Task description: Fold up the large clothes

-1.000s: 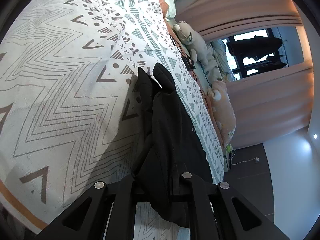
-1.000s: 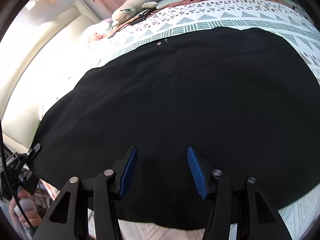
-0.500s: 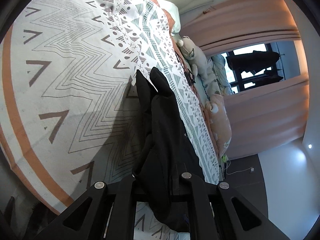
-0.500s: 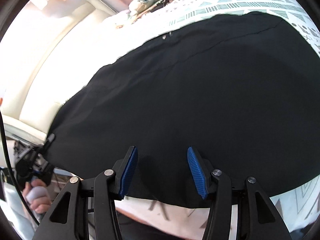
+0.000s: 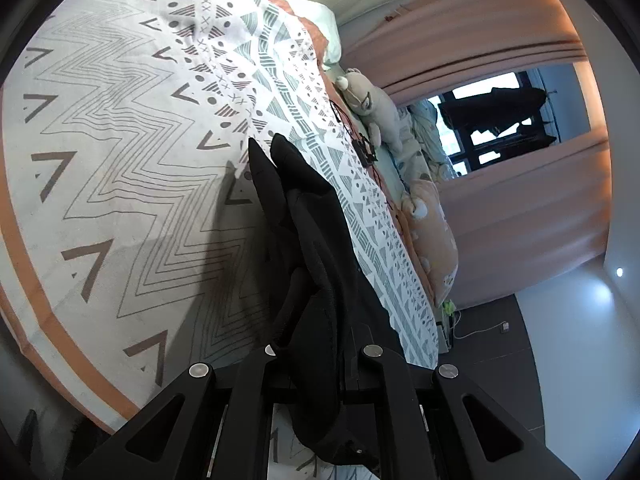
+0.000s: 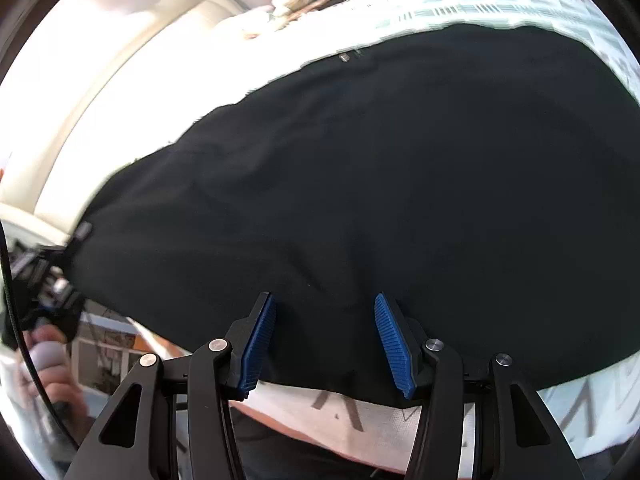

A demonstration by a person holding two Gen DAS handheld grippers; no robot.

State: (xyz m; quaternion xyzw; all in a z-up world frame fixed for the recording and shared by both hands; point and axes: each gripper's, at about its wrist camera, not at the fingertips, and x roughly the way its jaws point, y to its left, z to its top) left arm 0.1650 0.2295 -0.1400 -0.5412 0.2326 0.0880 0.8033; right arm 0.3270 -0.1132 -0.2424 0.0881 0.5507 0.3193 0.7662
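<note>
A large black garment [image 6: 400, 184] lies spread over the patterned bedspread [image 5: 120, 184]. In the left wrist view it shows as a bunched black strip [image 5: 316, 264] running away from the camera. My left gripper [image 5: 316, 364] is shut on the near edge of the garment, and the cloth hides its fingertips. My right gripper [image 6: 325, 340] is open, its blue pads [image 6: 260, 340] standing over the garment's near hem and gripping nothing. The left gripper also shows at the garment's left corner in the right wrist view [image 6: 60, 264].
Plush toys [image 5: 372, 108] and an orange pillow [image 5: 436, 248] line the far side of the bed. Pink curtains [image 5: 520, 208] and a window [image 5: 496, 120] stand beyond. A cable [image 5: 360, 140] lies on the bedspread. The bed's near edge [image 6: 360, 412] is below my right gripper.
The left gripper has lifted and pulled back with the garment's edge, so more bedspread border shows. The right gripper view has swung, now blurred, and it stays open over the hem.
</note>
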